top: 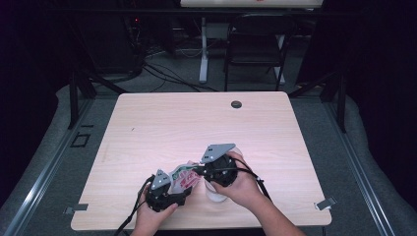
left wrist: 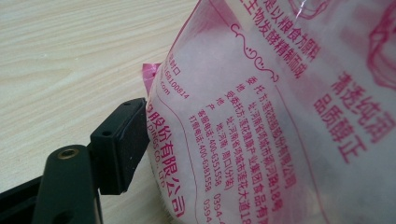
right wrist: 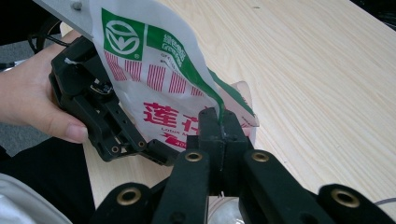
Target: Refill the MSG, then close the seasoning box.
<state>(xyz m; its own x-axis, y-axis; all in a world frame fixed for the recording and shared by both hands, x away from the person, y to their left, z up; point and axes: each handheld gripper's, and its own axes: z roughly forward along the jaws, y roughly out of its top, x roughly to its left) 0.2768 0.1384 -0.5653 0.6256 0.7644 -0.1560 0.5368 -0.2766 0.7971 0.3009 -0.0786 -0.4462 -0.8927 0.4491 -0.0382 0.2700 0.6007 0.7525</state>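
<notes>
A plastic bag point(top: 183, 178) of white contents, printed in red and green, hangs between my two grippers over the table's front middle. My right gripper point(right wrist: 218, 123) is shut on the bag's point(right wrist: 154, 79) thin upper edge, jaws pressed together. My left gripper point(top: 185, 190) reaches in from the left with its jaws spread wide around the bag's full body. In the left gripper view the bag point(left wrist: 280, 116) lies against one black pad point(left wrist: 122, 147) and hides the other jaw. A hand holds each gripper.
A white cup-like container point(top: 216, 194) stands on the wooden table point(top: 196, 123) under the right hand. A black round cap point(top: 236, 104) sits near the far edge. A folding chair point(top: 255, 44) and cables lie on the floor beyond.
</notes>
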